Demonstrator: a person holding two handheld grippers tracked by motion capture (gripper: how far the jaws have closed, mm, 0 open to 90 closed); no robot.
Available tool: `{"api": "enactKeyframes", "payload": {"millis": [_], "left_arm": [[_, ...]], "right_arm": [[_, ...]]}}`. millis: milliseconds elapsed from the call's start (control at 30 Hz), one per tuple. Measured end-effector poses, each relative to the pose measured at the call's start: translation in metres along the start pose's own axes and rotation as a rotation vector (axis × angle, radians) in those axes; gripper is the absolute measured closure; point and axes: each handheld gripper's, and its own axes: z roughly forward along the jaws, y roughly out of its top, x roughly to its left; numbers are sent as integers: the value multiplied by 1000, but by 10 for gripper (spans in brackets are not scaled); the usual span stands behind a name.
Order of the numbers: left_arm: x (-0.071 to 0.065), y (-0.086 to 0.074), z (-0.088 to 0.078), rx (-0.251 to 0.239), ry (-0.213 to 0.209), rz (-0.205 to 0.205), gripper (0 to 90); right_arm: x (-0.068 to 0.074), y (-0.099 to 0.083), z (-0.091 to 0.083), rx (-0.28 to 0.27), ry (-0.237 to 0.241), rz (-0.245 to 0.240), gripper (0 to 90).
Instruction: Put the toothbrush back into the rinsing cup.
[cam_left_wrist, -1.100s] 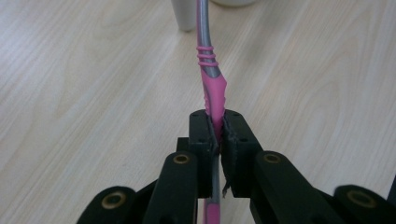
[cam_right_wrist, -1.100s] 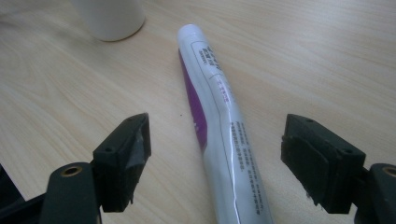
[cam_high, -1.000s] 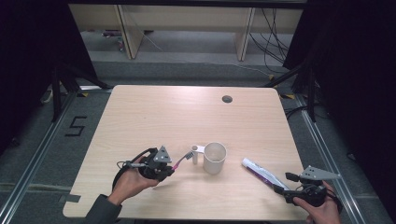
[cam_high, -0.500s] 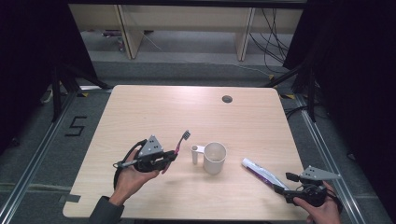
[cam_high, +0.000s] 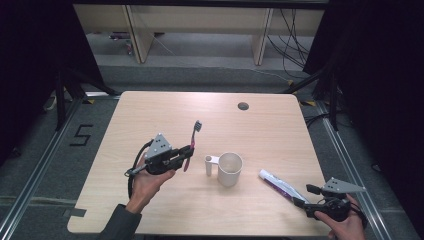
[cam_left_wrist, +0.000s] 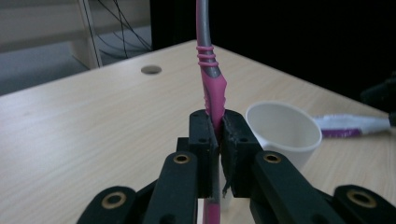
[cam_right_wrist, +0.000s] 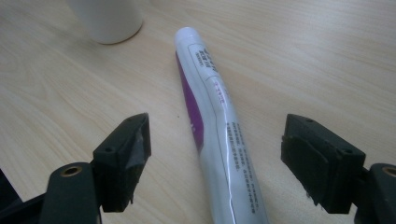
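A pink and grey toothbrush is clamped by its handle in my left gripper, held above the table left of the white mug; its bristle head points up and away. In the left gripper view the black pads squeeze the toothbrush, with the mug to the right behind them. A white and purple toothpaste tube lies flat right of the mug. My right gripper rests at the tube's near end, open. In the right gripper view the tube lies between the spread jaws, untouched.
The wooden table has a round cable hole near its far edge. Black curtains flank both sides, and shelving legs and cables stand on the floor beyond the table.
My left gripper lifted the toothbrush up and away from the mug toward the left, and the brush swung from lying low to pointing up. The right gripper stayed still.
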Motion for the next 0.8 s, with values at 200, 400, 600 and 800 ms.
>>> {"api": "enactKeyframes", "payload": {"millis": [200,400,600,800], "left_arm": [[1,6,5,-35,-12,-14,824],[-1,9,12,-46,-19,-7,824],[-3,13,18,-50,-27,-4,824],[-6,18,24,-61,-28,-4,824]], "right_arm": [[-1,0,1,-1,-7,-9,248],[-1,-1,0,0,0,11,248],[-2,0,-1,-4,-6,-16,248],[-1,-1,-1,-5,-3,9,248]]}}
